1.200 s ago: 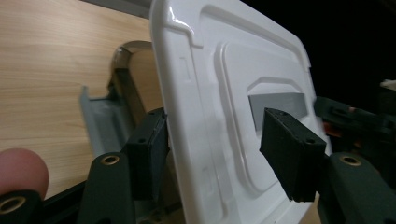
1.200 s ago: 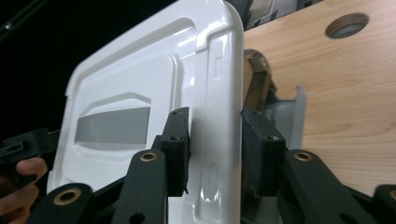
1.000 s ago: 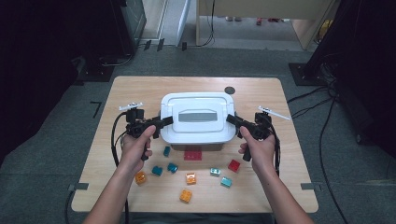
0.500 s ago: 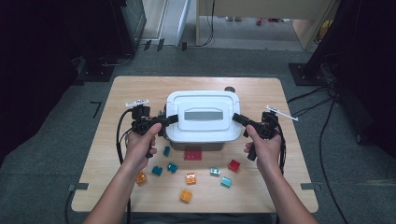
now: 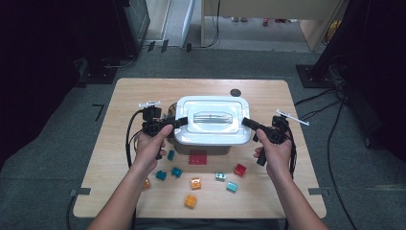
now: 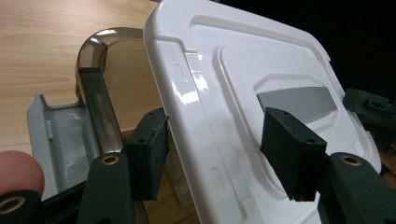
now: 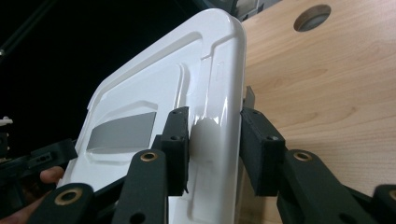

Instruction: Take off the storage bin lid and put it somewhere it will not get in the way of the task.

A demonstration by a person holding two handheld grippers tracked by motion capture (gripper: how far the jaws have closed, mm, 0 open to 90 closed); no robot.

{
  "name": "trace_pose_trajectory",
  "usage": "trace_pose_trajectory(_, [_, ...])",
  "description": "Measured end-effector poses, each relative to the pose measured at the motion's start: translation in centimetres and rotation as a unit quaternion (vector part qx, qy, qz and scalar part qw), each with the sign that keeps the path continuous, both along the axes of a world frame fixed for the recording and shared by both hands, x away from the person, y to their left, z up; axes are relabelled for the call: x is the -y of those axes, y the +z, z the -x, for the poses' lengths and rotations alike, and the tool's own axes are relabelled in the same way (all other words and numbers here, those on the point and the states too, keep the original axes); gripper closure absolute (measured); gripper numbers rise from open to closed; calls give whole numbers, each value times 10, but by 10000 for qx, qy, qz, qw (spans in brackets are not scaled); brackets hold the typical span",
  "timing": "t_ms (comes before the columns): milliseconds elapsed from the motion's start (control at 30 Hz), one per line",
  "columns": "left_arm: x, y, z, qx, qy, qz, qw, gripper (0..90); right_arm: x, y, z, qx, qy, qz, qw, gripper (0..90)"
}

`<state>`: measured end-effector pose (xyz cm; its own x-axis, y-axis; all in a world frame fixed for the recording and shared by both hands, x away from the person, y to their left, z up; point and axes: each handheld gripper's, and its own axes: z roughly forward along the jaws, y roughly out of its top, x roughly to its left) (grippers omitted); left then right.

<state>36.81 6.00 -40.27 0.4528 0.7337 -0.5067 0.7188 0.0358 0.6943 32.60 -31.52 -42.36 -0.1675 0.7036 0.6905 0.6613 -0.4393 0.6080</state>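
Note:
A white lid (image 5: 213, 120) with a grey handle recess hangs level just above a brown see-through box (image 5: 206, 148), held by both short ends. My left gripper (image 5: 179, 122) is shut on the lid's left edge. In the left gripper view, my left gripper (image 6: 219, 156) has one pad under the lid (image 6: 224, 70) and one on top, with the box rim (image 6: 100, 60) uncovered beside it. My right gripper (image 5: 246, 122) is shut on the right edge. In the right gripper view, my right gripper (image 7: 218, 149) clamps the lid (image 7: 163, 93) at its rim.
Several small coloured bricks lie on the wooden table (image 5: 143, 91) in front of the box, among them a flat red plate (image 5: 197, 157), a red brick (image 5: 240, 169) and an orange brick (image 5: 190, 200). A grey latch flap (image 6: 51, 130) hangs open. A round hole (image 5: 235, 92) sits behind the box.
Both grippers, holding the lid, have shifted a little to the right, and the box's left rim now shows beside the lid.

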Motion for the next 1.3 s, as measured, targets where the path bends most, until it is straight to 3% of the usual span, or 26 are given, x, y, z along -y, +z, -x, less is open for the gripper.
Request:
trace_pose_trajectory(267, [-1,-3,0,60,-10,-11,10000,424,1,-6,-4,-18,128,170,9998,610])
trace_pose_trajectory(333, [-1,-3,0,84,-3,-100,9999,449,1,-7,-4,79,88,345,9993,605])
trace_pose_trajectory(400, [0,-3,2,161,36,-231,9996,483,3,-6,-3,115,102,326,9993,602])
trace_pose_trajectory(633, [4,-4,3,254,85,-433,9987,494,9,0,-3,564,223,623,9962,603])
trace_pose_trajectory(700, [4,-4,3,263,79,-427,9987,492,10,5,-4,825,289,785,9931,612])
trace_pose_trajectory(767, [4,-5,3,266,72,-423,9987,492,8,10,-5,1166,574,877,9876,642])
trace_pose_trajectory(800, [4,-5,3,261,71,-416,9988,491,7,11,-7,1343,783,911,9836,659])
trace_pose_trajectory(867, [4,-5,3,249,63,-404,9989,490,0,16,-11,1843,1357,1108,9671,678])
trace_pose_trajectory(900, [4,-5,3,251,62,-398,9989,489,-4,18,-14,2031,1741,1185,9562,676])
trace_pose_trajectory(933, [4,-5,3,244,58,-385,9989,489,-8,19,-16,2135,1982,1300,9477,676])
trace_pose_trajectory(967, [4,-5,2,234,52,-371,9990,489,-13,21,-18,2261,2201,1525,9366,675])
trace_pose_trajectory(1000, [4,-5,2,229,48,-366,9991,489,-19,22,-22,2380,2441,1764,9234,671])
trace_pose_trajectory(1067, [4,-5,2,209,34,-353,9991,487,-27,22,-30,2469,2784,2006,9063,677])
trace_pose_trajectory(1167, [4,-6,2,206,22,-345,9992,487,-35,21,-41,2433,3307,2020,8892,721])
trace_pose_trajectory(1300, [3,-6,2,204,10,-343,9992,487,-41,22,-50,2474,3595,2145,8738,721])
